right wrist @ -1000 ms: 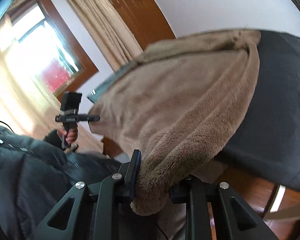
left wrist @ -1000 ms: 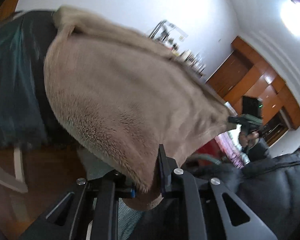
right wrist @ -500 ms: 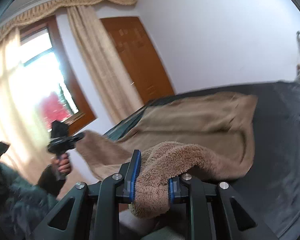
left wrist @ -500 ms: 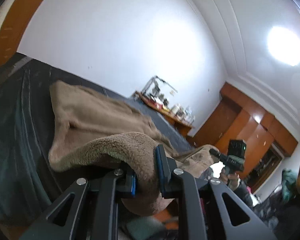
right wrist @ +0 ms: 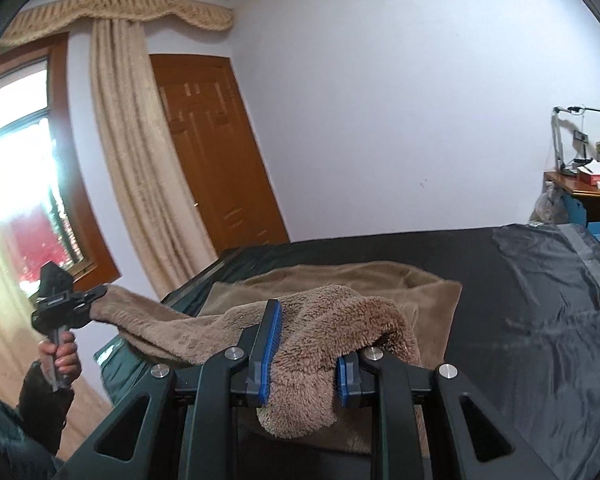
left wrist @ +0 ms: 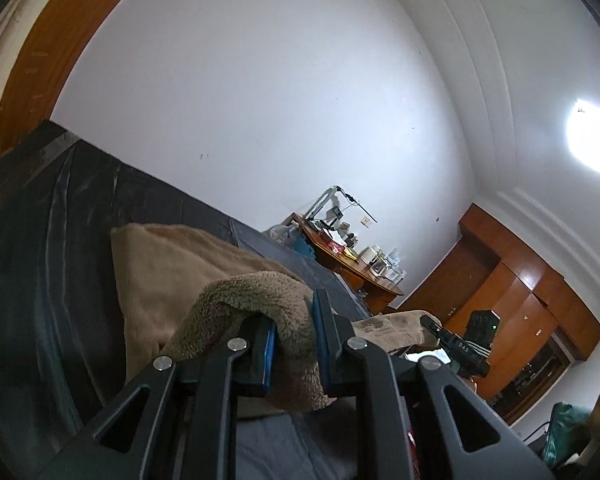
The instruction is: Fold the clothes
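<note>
Bed (right wrist: pixel 520 280) under a dark cover carries most of the tan fleece (right wrist: pixel 340 280), whose near edge is lifted. Left tool (left wrist: pixel 294 336) and right tool (right wrist: pixel 306 344) each pinch a thick fold of that edge, fingers narrowed onto it.

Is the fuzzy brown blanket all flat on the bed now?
No. Its far part lies on the bed, but the blanket's near edge is held up, pinched by both grippers.

"DAS" — on the right claw (left wrist: pixel 430 326)
</note>
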The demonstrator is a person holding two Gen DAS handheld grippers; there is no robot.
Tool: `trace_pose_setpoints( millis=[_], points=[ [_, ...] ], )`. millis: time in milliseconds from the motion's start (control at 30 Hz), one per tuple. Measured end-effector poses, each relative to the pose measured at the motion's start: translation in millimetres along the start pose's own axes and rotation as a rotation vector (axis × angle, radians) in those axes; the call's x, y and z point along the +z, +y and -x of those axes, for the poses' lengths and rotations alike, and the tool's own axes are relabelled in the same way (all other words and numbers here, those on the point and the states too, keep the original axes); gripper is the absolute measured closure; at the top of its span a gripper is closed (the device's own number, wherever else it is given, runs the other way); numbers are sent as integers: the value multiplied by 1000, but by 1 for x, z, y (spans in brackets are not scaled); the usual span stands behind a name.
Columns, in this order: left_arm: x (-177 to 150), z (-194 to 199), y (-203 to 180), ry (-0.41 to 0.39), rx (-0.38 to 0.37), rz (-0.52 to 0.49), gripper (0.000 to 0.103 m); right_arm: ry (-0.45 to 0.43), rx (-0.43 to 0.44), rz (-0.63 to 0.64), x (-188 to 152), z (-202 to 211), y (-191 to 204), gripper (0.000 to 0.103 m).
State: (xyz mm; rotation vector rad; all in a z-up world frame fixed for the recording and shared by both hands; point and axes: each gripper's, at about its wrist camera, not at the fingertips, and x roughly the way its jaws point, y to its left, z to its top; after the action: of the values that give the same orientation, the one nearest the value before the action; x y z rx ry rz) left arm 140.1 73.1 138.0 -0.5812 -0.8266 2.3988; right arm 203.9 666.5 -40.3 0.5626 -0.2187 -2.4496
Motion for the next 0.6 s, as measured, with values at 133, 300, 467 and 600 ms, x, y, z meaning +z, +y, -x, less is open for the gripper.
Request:
trace_pose_setpoints(
  millis=[133, 300, 467, 600],
  points=[
    [29, -21, 10, -6, 16, 17, 84, -27, -59, -10, 23, -25, -7, 78],
    [64, -56, 30, -11, 39, 47, 84, -45, -144, 13, 51, -64, -12, 78],
    [92, -105, 75, -4, 69, 115, 84, -14, -202, 3, 68, -113, -30, 78],
    [102, -143, 117, 20, 104, 186, 84, 32, -236, -24, 75, -156, -50, 78]
  ],
)
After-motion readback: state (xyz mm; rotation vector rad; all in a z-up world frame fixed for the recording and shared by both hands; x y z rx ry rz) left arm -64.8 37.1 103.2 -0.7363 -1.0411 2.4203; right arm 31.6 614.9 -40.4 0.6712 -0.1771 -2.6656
